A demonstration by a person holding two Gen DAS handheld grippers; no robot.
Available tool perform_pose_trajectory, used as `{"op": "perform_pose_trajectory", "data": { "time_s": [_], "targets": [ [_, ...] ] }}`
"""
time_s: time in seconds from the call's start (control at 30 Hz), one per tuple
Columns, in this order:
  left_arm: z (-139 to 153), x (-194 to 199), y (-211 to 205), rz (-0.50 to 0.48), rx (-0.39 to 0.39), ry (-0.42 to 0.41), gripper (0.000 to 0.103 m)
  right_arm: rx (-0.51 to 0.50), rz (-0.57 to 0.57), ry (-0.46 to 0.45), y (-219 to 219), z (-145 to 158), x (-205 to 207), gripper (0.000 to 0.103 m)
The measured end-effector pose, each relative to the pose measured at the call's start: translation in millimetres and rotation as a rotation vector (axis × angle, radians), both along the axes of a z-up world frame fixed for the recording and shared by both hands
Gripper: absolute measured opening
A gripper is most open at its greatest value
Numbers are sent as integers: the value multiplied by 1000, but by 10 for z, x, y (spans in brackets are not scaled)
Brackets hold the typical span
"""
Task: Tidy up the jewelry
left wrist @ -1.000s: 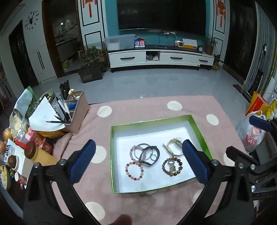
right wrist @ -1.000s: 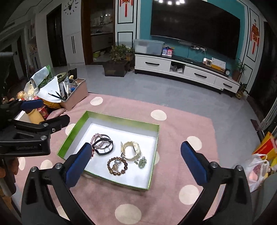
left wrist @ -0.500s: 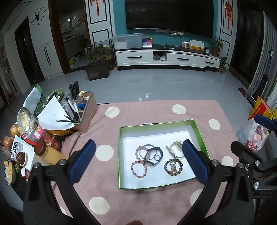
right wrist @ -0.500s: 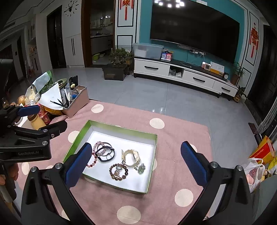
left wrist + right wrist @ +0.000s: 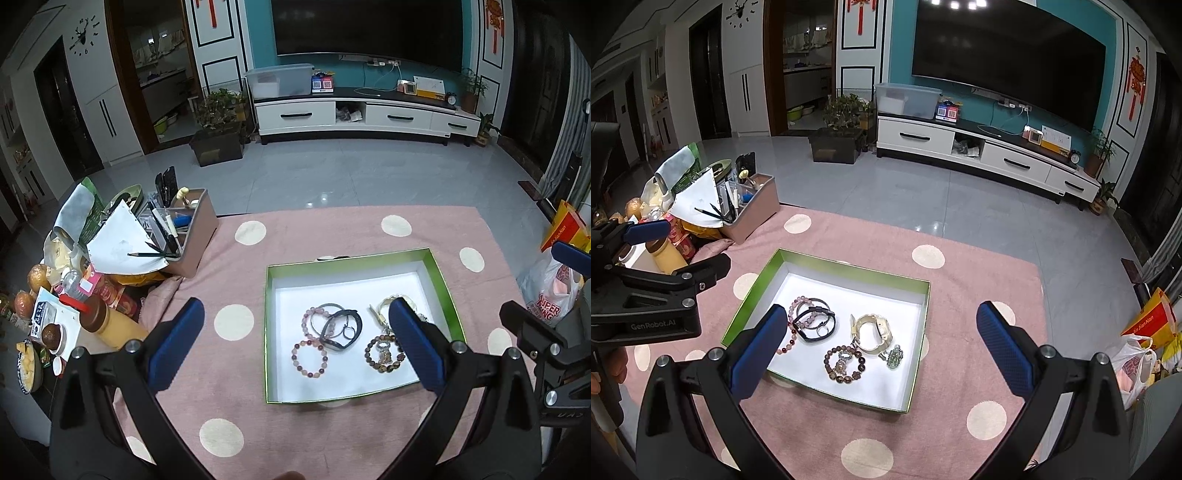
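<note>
I held the left gripper (image 5: 295,341) with its two blue fingers spread wide and empty, above the pink dotted surface (image 5: 236,373). Ahead of it, between the fingers and a little toward the right one, lay the single green-rimmed tray (image 5: 271,332). In it I counted two pink bead bracelets (image 5: 309,361), one thin grey bangle (image 5: 325,309), one black band (image 5: 341,328), one dark brown bead bracelet (image 5: 384,356), and one cream watch (image 5: 384,304) partly hidden behind my right finger.

The right gripper (image 5: 881,347) also stood wide apart, gripping nothing. From its side the tray (image 5: 849,269) sat just ahead, nearer its left finger, and one small green charm (image 5: 894,357) showed beside the watch (image 5: 874,332). One beige organizer box (image 5: 192,236) stood far left of the left gripper.
</note>
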State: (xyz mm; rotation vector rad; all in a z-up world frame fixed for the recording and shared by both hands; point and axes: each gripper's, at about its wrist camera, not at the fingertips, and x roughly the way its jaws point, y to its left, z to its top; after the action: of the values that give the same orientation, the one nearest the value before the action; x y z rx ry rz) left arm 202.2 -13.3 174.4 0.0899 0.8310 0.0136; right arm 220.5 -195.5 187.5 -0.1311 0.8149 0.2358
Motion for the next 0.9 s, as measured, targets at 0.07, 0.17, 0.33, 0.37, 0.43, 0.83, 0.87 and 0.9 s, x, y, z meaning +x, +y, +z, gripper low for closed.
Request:
{"op": "perform_pose_trajectory", "data": {
  "time_s": [0.07, 0.17, 0.33, 0.37, 0.43, 0.83, 0.87, 0.9],
  "targets": [
    [0, 8, 6, 0, 1, 0, 101, 1, -2, 3, -2, -7, 11, 102],
    [-10, 16, 11, 0, 1, -1, 101, 1, -3, 3, -7, -13, 17, 102],
    [-11, 18, 10, 0, 1, 0, 101, 1, -3, 3, -14, -17, 21, 102],
    [-8, 15, 9, 0, 1, 1, 101, 2, -3, 4, -15, -17, 22, 102],
    [-19, 20, 14, 4, 2, 3, 101, 1, -3, 4, -13, -16, 21, 102],
    [-87, 42, 36, 14, 13, 16, 101, 0, -6, 14, 2, -71, 51, 102],
    [-97, 43, 31, 14, 16, 19, 101, 0, -7, 14, 1, -74, 51, 102],
    [-106, 43, 30, 11, 18, 21, 101, -1, -8, 13, 2, -75, 50, 102]
  ]
}}
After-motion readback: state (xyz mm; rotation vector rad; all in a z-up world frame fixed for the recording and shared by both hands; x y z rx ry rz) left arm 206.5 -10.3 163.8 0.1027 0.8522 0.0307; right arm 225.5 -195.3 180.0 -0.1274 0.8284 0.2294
